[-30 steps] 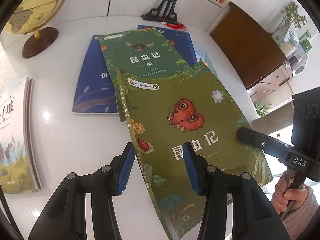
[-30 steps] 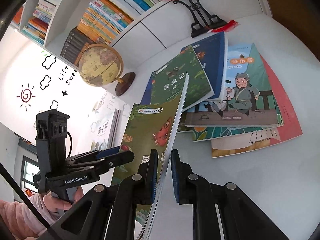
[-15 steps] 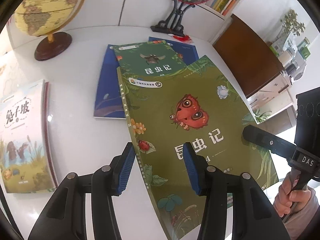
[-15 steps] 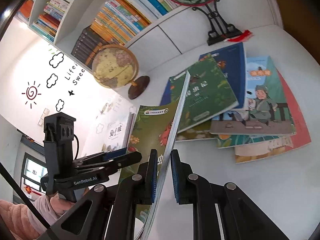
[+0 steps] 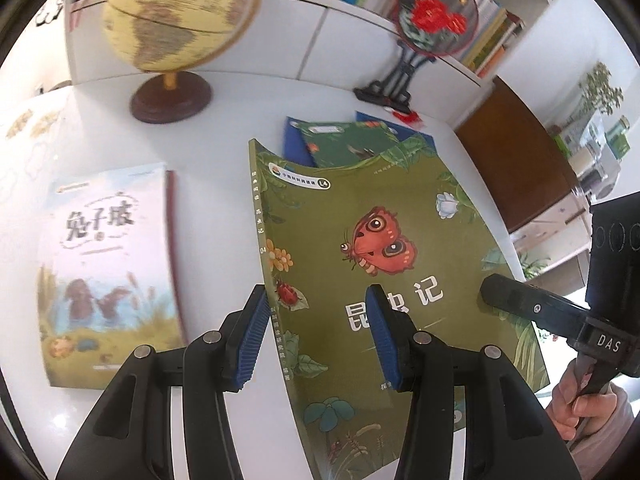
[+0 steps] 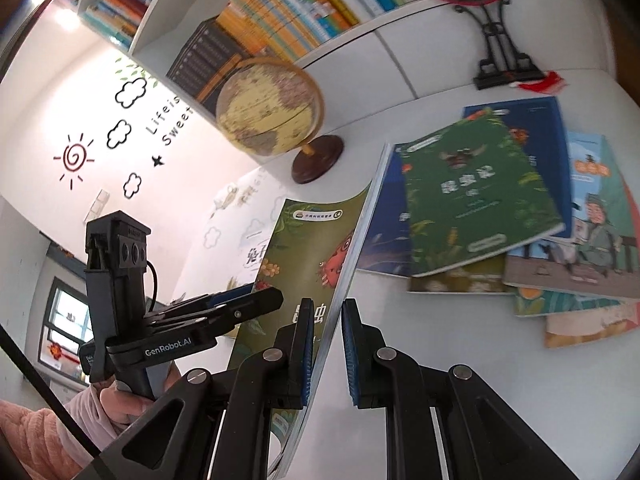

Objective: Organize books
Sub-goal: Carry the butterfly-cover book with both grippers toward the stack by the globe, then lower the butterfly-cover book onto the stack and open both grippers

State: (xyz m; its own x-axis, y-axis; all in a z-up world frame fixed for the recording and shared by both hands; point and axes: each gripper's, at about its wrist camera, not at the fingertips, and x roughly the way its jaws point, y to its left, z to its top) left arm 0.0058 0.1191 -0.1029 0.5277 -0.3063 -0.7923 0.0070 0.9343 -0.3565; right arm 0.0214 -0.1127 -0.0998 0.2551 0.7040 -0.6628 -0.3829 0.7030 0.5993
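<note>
An olive-green book with a red butterfly hangs tilted above the white table. My right gripper is shut on its page edge and shows at the book's right side in the left wrist view. My left gripper stands open astride the spine edge, one finger over the cover and the other left of the spine. It shows beside the cover in the right wrist view. A pale book with a rabbit picture lies flat to the left. A dark green book tops a loose pile.
A globe on a wooden foot and a red round fan on a black stand are at the table's back. Bookshelves run along the wall behind. A brown cabinet is off the table's right end. A person's hands hold both grippers.
Both grippers have carried the olive book leftward and a little up, away from the pile. The pale rabbit book and the globe have come further into the left wrist view.
</note>
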